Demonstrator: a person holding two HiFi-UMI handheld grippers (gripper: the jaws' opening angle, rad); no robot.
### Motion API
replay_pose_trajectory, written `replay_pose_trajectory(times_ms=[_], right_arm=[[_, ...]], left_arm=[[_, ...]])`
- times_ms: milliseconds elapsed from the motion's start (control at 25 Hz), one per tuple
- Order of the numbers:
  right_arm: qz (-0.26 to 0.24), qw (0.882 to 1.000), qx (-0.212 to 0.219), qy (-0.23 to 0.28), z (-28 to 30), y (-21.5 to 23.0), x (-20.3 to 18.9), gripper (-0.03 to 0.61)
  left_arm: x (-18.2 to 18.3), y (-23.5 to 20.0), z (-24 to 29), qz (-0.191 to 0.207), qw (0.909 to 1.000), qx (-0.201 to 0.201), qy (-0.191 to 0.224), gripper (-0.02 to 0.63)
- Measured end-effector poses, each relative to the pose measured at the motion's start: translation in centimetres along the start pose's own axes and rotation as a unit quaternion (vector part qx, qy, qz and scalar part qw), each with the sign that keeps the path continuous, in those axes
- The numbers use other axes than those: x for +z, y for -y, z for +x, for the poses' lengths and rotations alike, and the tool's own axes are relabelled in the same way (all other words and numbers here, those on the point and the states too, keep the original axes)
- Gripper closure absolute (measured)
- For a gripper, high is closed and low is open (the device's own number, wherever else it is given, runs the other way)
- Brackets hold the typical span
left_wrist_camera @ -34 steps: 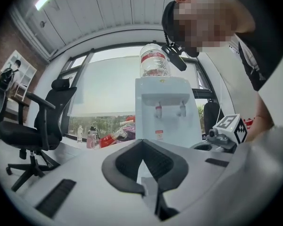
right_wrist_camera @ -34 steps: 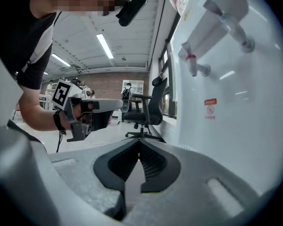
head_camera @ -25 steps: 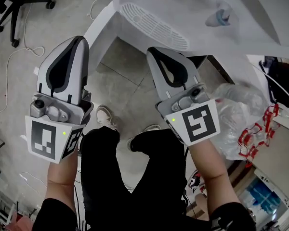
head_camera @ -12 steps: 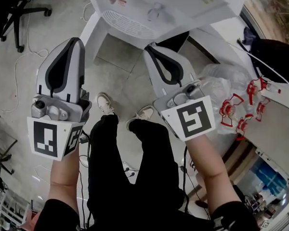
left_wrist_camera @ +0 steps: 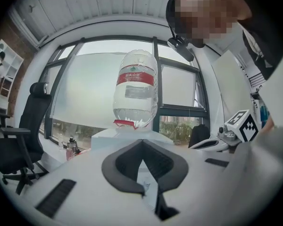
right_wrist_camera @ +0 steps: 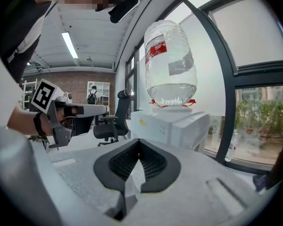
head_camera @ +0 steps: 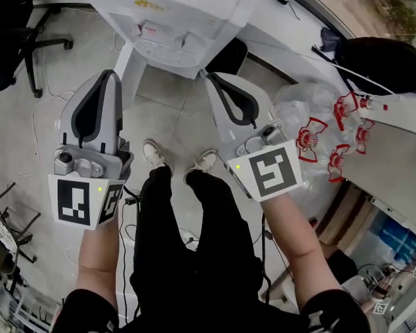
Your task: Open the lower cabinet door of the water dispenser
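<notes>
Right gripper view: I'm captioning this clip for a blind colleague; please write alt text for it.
The right gripper, jaws shut and empty, fills the foreground; beyond it stands a white water dispenser topped by an upended water bottle with a red label. The left gripper shows at left, windows at right.

Water dispenser (head_camera: 194,9), upper part beyond the head view's top edge

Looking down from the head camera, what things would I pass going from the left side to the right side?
Black office chair → left gripper → right gripper → pile of clear bottles with red handles.
</notes>
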State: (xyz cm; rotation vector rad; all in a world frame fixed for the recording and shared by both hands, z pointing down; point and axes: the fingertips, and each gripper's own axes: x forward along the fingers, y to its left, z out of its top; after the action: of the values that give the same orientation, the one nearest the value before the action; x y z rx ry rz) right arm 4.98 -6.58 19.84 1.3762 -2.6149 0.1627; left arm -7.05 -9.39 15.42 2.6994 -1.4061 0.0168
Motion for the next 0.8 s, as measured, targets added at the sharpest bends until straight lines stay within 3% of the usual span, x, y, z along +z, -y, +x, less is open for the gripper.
replay_pose_trajectory(times_ms=[160, 360, 520, 800], right_arm=[[-0.001, 1.000, -0.021, -0.010, -1.7, 0.6, 3.0, 0.574], [0.011, 0.999, -0.042, 0.021, -3.7, 0.7, 7.9, 0.574], [0.009, 0.998, -0.054, -0.011, -5.8, 0.2, 9.6, 0.574], [0.003, 0.996, -0.084, 0.010, -8.1, 0.0, 14.8, 0.574]], left_arm=[[3.5, 0.9, -0.1, 0.001, 1.0000, -0.006, 0.000, 0.606], [7.8, 3.1, -0.4, -0.003, 0.9998, -0.022, -0.001, 0.606], [10.8, 4.0, -1.3, -0.017, 0.9994, -0.031, -0.005, 0.606], [16.3, 4.9, -2.0, 0.004, 0.9982, -0.059, 0.003, 0.606]])
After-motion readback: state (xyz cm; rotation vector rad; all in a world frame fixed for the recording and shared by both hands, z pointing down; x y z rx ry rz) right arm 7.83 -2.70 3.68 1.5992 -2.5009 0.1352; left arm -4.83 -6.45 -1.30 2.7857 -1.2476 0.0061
